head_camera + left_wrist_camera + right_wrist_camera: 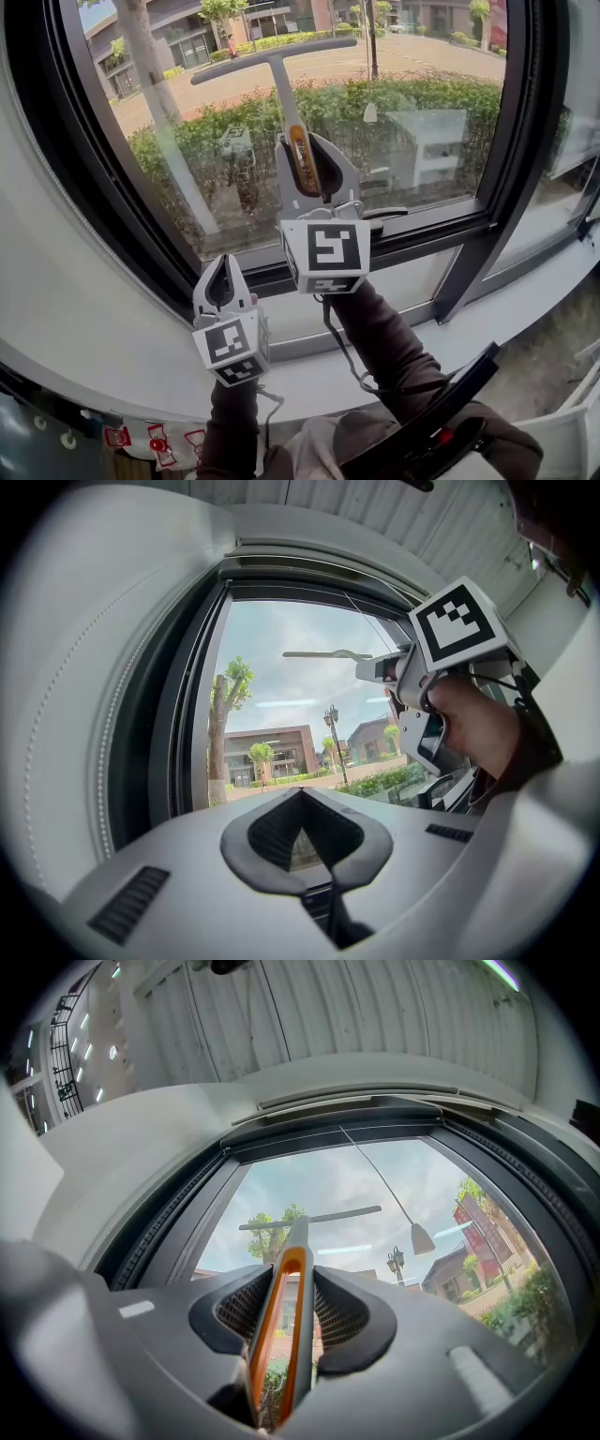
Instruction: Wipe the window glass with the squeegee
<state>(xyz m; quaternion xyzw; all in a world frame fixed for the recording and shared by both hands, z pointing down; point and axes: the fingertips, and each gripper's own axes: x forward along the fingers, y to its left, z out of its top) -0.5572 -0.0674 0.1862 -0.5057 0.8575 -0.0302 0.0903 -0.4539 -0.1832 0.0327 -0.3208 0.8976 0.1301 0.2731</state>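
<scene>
Low at left, by the sill point(112, 352): left gripper point(223, 279) pointing up at the window glass point(422, 103), jaws together, nothing between. Higher, mid-pane: right gripper point(314, 169) held upright, clamped on the squeegee point(279, 89) handle. Grey shaft, orange-lined loop, blade bar tilted, up near the glass's top.

Lower centre: we see the light-grey left gripper point(225, 264) and right gripper point(314, 155), black-and-white marker cubes point(325, 255), dark brown sleeves point(386, 339), and a thin black cable point(339, 354).
</scene>
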